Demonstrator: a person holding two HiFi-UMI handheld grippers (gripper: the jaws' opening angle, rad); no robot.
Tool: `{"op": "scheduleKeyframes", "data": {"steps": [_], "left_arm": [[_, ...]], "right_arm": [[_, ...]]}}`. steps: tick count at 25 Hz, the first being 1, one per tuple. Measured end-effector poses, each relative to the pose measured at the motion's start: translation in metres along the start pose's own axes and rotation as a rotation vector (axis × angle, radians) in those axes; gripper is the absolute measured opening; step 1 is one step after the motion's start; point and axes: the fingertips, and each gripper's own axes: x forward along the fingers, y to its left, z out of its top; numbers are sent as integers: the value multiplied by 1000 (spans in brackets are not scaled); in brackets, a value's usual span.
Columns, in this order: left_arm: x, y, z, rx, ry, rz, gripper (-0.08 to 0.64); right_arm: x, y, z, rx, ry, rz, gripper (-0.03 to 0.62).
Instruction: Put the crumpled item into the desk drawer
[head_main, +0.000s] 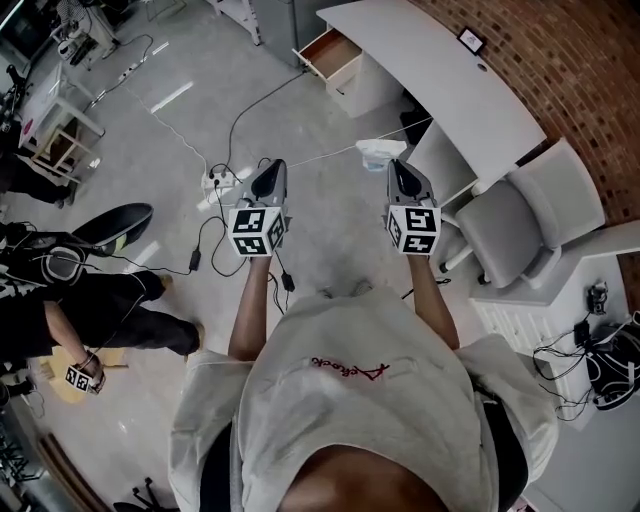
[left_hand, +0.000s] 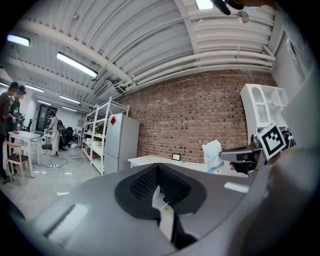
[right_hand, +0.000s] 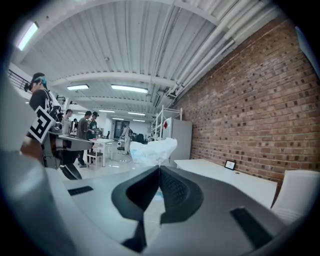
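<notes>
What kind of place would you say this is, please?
Probably a lab or workshop-style office. It has a bare brick wall, a curved white desk with its drawer open, and a power strip with cables trailing over a concrete floor.

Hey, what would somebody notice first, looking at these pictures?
First, the crumpled white item, pinched at the tip of the right gripper and held above the floor. Next, the open drawer at the far end of the curved white desk, ahead of both grippers. The left gripper is shut and empty.
</notes>
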Motion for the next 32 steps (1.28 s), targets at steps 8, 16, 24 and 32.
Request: {"op": "scheduleKeyframes", "data": {"steps": [8, 16, 24, 32], "left_arm": [[3, 8, -15, -17, 14, -32, 9], [27, 16, -16, -5, 23, -31, 9], [86, 55, -13, 7, 35, 4, 9], [178, 67, 5, 31, 48, 34, 9]], "right_arm": [[3, 7, -9, -12, 24, -24, 12], [29, -4, -16, 3, 27, -21, 12], [104, -25, -19, 28, 19, 3, 12], [184, -82, -10, 44, 13, 46, 12]]}}
